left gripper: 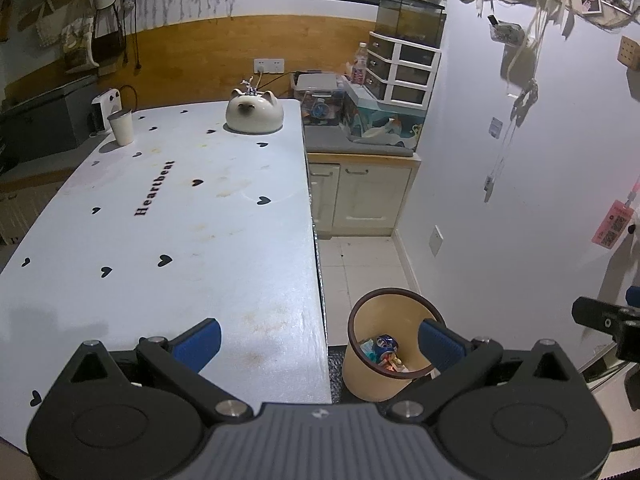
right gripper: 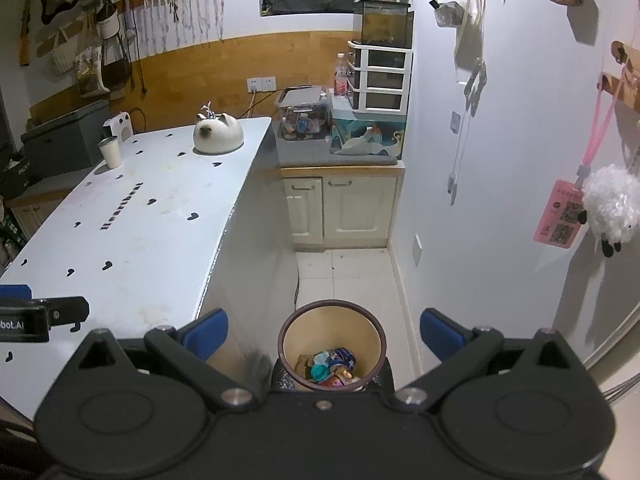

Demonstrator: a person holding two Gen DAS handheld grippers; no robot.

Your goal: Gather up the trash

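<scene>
A tan waste bin with a dark rim stands on the floor beside the table's right edge and holds several pieces of colourful trash. In the right wrist view the bin sits straight below, with the trash inside. My left gripper is open and empty above the table's near right corner. My right gripper is open and empty above the bin. The right gripper also shows at the left wrist view's right edge, and the left gripper shows at the right wrist view's left edge.
The white table with black hearts carries a cat-shaped ceramic pot and a paper cup at its far end. A cream cabinet with clutter on top stands behind. The wall is close on the right.
</scene>
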